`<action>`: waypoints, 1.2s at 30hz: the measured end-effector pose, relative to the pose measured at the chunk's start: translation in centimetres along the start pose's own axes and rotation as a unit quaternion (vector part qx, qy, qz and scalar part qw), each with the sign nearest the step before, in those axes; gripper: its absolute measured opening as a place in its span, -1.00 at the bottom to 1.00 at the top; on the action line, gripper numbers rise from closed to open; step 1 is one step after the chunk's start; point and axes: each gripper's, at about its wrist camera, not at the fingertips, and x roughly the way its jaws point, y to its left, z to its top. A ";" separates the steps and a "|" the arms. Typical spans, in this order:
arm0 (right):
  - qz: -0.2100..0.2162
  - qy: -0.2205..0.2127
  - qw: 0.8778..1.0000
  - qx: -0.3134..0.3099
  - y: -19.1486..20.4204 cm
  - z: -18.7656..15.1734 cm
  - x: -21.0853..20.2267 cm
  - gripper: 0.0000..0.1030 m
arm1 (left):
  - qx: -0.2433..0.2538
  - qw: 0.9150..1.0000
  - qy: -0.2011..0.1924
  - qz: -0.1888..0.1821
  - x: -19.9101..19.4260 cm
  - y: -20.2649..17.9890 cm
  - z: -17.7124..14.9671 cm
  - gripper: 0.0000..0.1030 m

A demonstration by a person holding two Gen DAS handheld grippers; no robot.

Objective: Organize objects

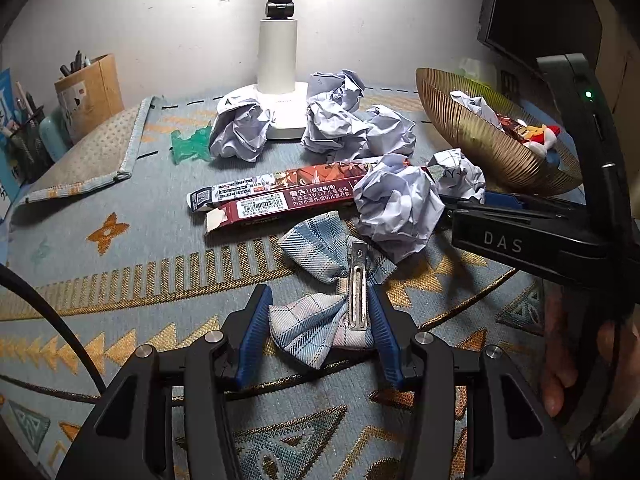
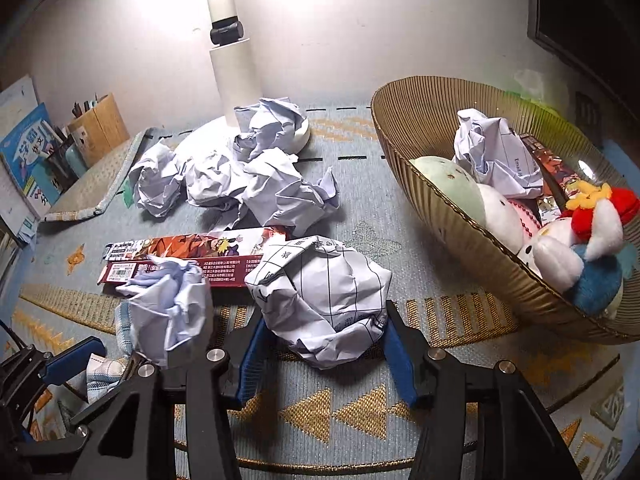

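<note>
A blue plaid bow hair clip [image 1: 304, 320] with a metal clasp lies on the patterned table mat. My left gripper [image 1: 317, 292] is shut on it, one blue pad against each side. In the right wrist view my right gripper [image 2: 325, 312] is shut on a crumpled paper ball [image 2: 320, 292] printed with grid lines; the ball fills the gap between the pads. The left wrist view shows the same ball [image 1: 460, 172] and the right gripper [image 1: 456, 204] beside the gold ribbed basket [image 1: 480, 148]. A second paper ball [image 1: 396, 208] rests between the two grippers.
The basket [image 2: 460, 216] at the right holds plush toys [image 2: 576, 248], a paper ball and a box. Two red pen boxes [image 1: 280, 200] lie mid-mat. Several paper balls [image 2: 240, 176] crowd the white lamp base [image 1: 280, 120]. Pen holders [image 1: 88, 92] and a folded mat [image 1: 92, 152] stand at left.
</note>
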 end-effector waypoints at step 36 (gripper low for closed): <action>0.057 0.009 0.991 0.121 -6.3 -9.8 -9.2 0.68 | 0.050 0.998 -0.030 0.008 -1.5 -2.1 -0.5 -0.32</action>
